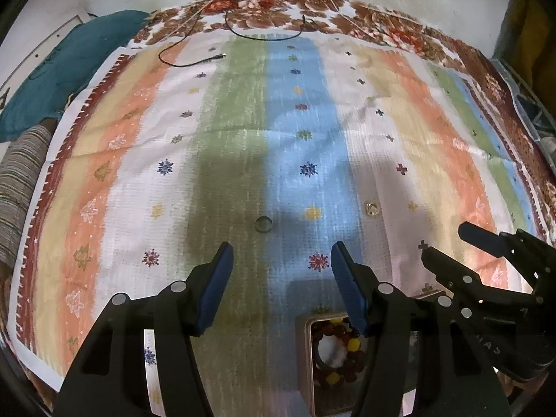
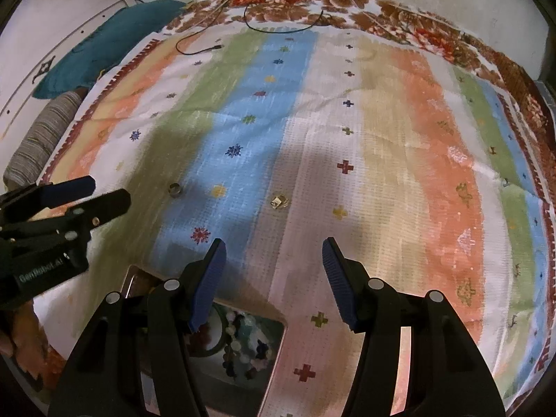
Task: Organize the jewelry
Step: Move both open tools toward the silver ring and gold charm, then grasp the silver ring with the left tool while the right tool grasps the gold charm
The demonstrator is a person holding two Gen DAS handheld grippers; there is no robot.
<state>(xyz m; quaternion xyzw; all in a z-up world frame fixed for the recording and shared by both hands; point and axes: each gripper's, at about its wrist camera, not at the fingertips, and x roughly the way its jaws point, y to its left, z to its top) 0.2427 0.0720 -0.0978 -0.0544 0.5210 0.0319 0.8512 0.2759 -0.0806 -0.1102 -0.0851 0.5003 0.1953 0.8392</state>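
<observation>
A plain band ring (image 1: pixel 263 224) lies on the striped cloth, just ahead of my open, empty left gripper (image 1: pixel 281 264); it also shows in the right wrist view (image 2: pixel 174 189). A square-faced gold ring (image 1: pixel 371 209) lies to its right, also ahead of my open, empty right gripper (image 2: pixel 274 264) in the right wrist view (image 2: pixel 278 202). A tan tray (image 1: pixel 301 347) below the left gripper holds a brown and yellow bead bracelet (image 1: pixel 342 351). Its other compartment (image 2: pixel 274 351) holds pale mixed beads (image 2: pixel 243 340). The right gripper (image 1: pixel 448 246) shows at the right of the left view.
The striped cloth (image 1: pixel 243 121) covers a bed with a floral sheet (image 1: pixel 264 7). A black cable (image 1: pixel 194 59) lies at the far edge. A teal pillow (image 1: pixel 69 66) and a striped cushion (image 1: pixel 21 191) sit at the left.
</observation>
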